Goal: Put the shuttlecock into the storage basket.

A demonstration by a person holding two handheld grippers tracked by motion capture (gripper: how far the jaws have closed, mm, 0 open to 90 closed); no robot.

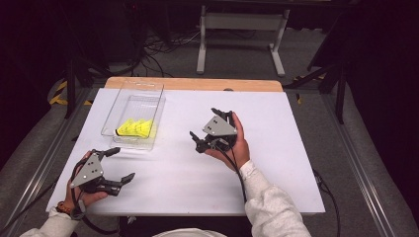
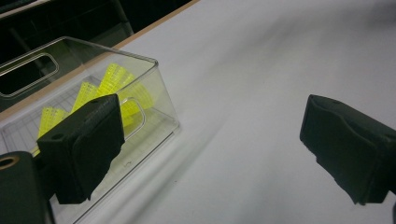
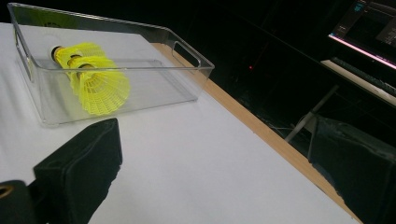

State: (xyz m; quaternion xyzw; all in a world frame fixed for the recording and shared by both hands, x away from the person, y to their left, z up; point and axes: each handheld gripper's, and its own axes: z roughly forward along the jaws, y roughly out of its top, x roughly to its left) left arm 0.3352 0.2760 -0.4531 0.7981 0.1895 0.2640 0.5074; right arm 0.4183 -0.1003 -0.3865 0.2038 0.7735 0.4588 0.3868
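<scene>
While both grippers stand wide open and empty, the yellow shuttlecocks (image 1: 134, 128) lie stacked inside the clear bin (image 1: 112, 106). Left gripper (image 1: 122, 164) sits nearest. Judged next step: reach into the bin, align jaws across one shuttlecock; right gripper (image 1: 204, 127) waits.

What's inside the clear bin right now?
The clear bin holds yellow shuttlecocks lying nested at its near end; their overlap hides the exact count. The far end looks bare.

The high view looks forward and down from above the white-topped desk (image 1: 197, 163). Both claw views sit low and close, facing the clear plastic bin (image 2: 159, 88) of yellow shuttlecocks (image 3: 95, 77), which all three share.
</scene>
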